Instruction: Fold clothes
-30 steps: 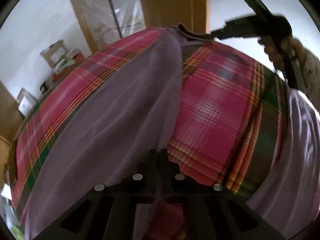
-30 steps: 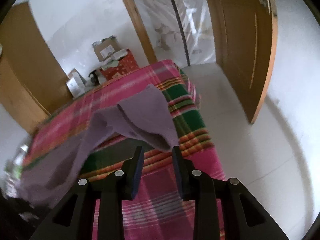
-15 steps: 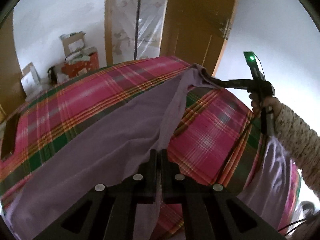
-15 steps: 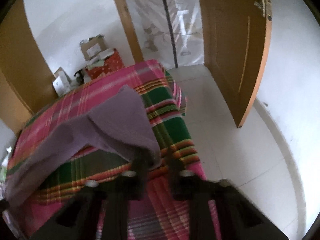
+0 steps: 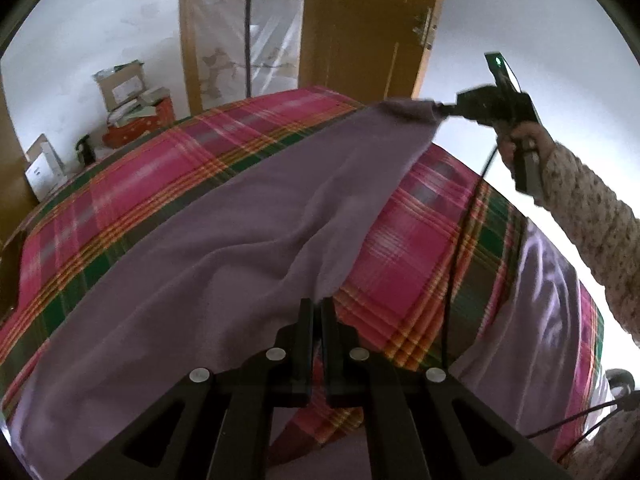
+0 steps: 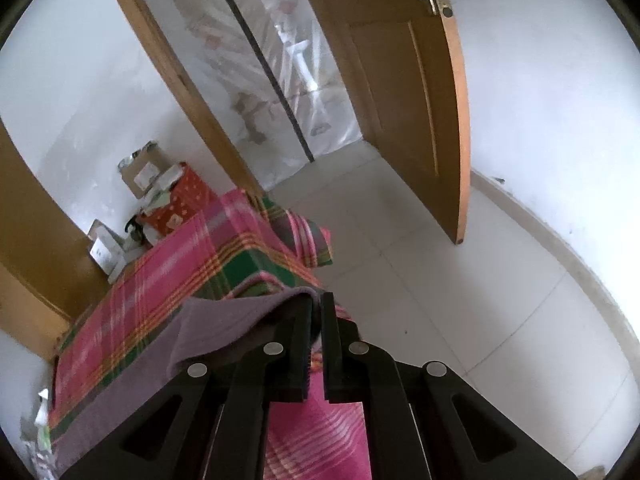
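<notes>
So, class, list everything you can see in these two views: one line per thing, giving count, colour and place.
Garment: one, mauve, spread on the bed, lifted at two points.
Plaid cover: one, pink and green, over the bed.
Door: one, brown wood, open, beyond the bed.
Boxes: several, cardboard and red, by the far wall.
Floor: white tiles, right of the bed.
Left tongs: black, shut on the garment's near edge.
Right tongs: black, shut on its far corner.
Hand: one, patterned sleeve, holding the right tongs.
</notes>
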{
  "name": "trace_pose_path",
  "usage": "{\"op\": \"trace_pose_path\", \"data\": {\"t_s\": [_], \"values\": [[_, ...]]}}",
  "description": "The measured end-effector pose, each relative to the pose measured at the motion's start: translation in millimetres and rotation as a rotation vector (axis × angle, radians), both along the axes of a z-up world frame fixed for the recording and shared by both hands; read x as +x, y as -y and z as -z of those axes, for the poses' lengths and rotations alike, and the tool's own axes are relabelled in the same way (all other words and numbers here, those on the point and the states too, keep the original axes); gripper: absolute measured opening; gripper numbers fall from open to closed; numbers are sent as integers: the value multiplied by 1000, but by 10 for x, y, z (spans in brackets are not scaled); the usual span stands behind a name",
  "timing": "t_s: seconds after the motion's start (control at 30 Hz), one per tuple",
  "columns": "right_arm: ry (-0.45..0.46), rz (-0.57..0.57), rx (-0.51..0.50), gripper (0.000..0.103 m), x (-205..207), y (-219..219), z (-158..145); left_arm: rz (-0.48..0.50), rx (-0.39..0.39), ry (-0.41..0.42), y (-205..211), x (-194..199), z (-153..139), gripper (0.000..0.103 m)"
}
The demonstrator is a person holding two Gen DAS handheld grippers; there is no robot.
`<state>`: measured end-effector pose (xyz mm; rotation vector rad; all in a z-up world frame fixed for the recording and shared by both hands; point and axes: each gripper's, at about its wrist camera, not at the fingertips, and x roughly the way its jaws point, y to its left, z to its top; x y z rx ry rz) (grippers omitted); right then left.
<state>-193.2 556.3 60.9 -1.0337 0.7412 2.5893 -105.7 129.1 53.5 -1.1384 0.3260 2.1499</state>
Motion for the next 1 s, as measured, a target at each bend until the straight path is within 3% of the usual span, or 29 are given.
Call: {"op": "trace_pose_path", "data": {"t_s": [0.17, 0.33, 0.43, 0.53, 0.67, 0.87, 1.0], "values": [[13, 37, -65, 4, -62, -157, -33, 48, -33, 3, -131, 76, 86, 3], [90, 136, 12, 2, -120, -295, 126, 44, -47, 33, -189, 53, 183, 3], [100, 141, -44, 2, -85, -358, 259, 43, -46, 41, -212, 59, 209, 4], [105, 137, -31, 4, -38, -315, 302, 47, -57, 40, -232, 75, 224, 4], [88, 48, -46, 5, -16, -119, 248, 55, -57, 29, -261, 130, 200, 4], [40, -239, 40, 14, -72, 560, 39, 47, -37, 45, -194, 134, 209, 5], [7, -467, 99, 31, -205, 1107, -42, 36, -32, 69, -184, 107, 282, 5]]}}
